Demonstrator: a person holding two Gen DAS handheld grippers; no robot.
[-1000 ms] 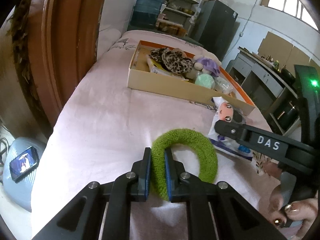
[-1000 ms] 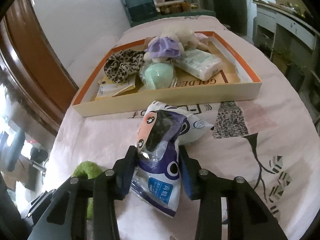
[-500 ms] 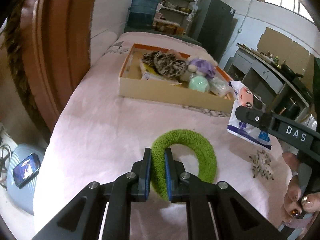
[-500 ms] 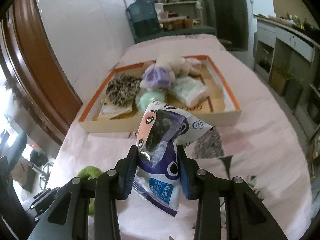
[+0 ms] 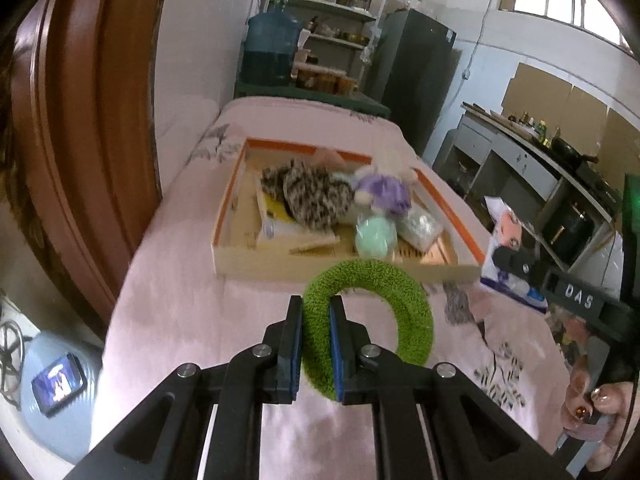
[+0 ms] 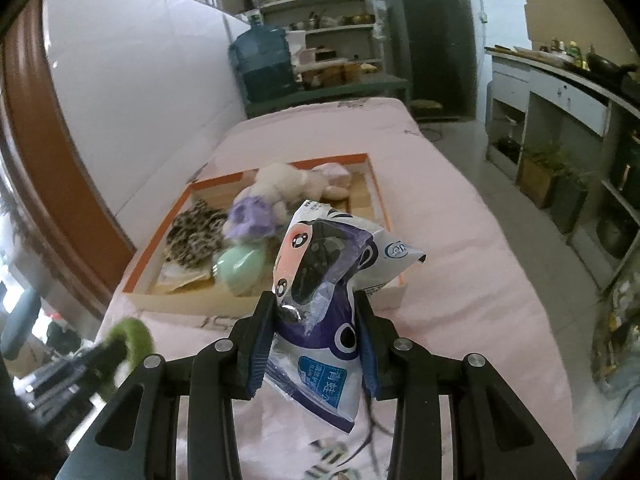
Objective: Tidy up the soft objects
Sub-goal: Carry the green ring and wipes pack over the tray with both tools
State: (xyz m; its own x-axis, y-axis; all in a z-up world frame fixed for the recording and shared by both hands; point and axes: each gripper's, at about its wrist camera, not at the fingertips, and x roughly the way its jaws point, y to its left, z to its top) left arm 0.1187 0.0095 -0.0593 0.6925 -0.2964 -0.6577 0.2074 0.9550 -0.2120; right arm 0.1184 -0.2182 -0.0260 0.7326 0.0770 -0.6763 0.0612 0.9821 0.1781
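Observation:
My left gripper (image 5: 316, 312) is shut on a fuzzy green ring (image 5: 404, 300), held up above the pink bed cover. My right gripper (image 6: 316, 304) is shut on a crinkly printed plastic packet (image 6: 332, 272), also lifted off the bed; it shows in the left wrist view as the packet (image 5: 504, 232) at the right. Ahead of both lies a shallow orange-rimmed box (image 5: 236, 184), the same box (image 6: 380, 196) in the right wrist view. It holds a leopard-print scrunchie (image 5: 308, 196), a purple-capped plush toy (image 5: 384, 192), a mint-green ball (image 5: 376, 236) and a clear packet (image 5: 420, 224).
A wooden headboard (image 5: 80, 128) runs along the left of the bed. A phone (image 5: 60, 380) lies on a blue stool beside the bed. Shelves, a blue water jug (image 5: 272, 48) and a dark fridge (image 5: 416, 76) stand beyond. A counter (image 6: 560, 76) is at right. A hand (image 5: 592, 408) grips the right tool.
Both grippers have risen off the bed cover and moved toward the box, each carrying its object. The green ring and the packet now hang above the cover.

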